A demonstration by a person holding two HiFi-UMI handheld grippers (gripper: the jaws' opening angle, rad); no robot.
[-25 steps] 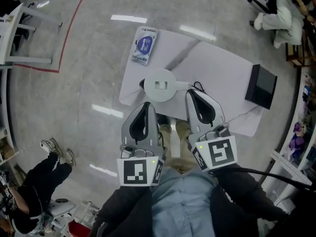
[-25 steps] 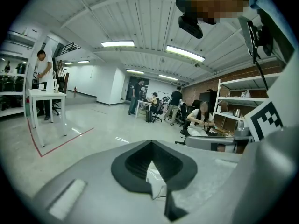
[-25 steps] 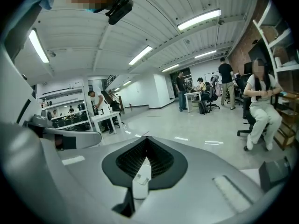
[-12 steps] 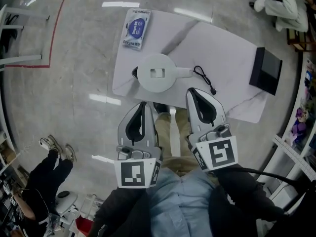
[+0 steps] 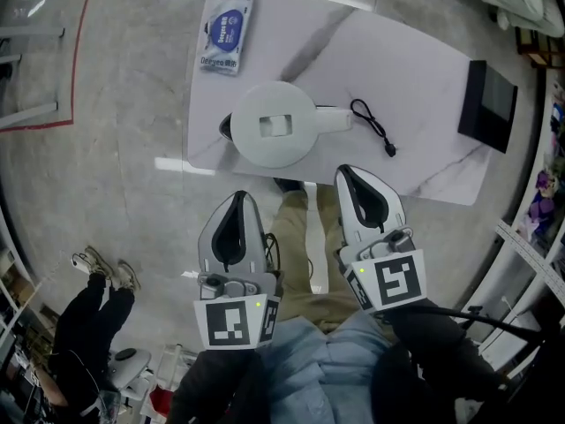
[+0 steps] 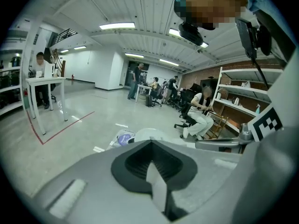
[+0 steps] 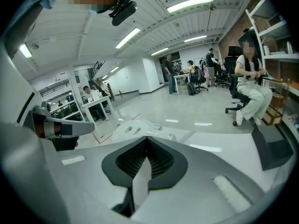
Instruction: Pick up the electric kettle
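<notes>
One white kettle [image 5: 274, 135] stood on the desk [image 5: 424, 69], at 12 o'clock from two grippers. The left gripper [image 5: 235, 203] and right gripper [image 5: 349, 177] hung apart from it, jaws pressed together, empty. One blue packet [image 5: 225, 32] lay at the kettle's 11 o'clock and one black box [image 5: 488, 106] at its 3.

**Both grippers closed and empty, held low before the body**

The left gripper [image 5: 237, 198] and right gripper [image 5: 346, 171] sit side by side, pointing forward, the right one reaching a little further ahead. In each gripper view the jaws meet at their tips with nothing between them. Each marker cube [image 5: 231, 322] faces up, close to the dark sleeves [image 5: 208, 387].
</notes>
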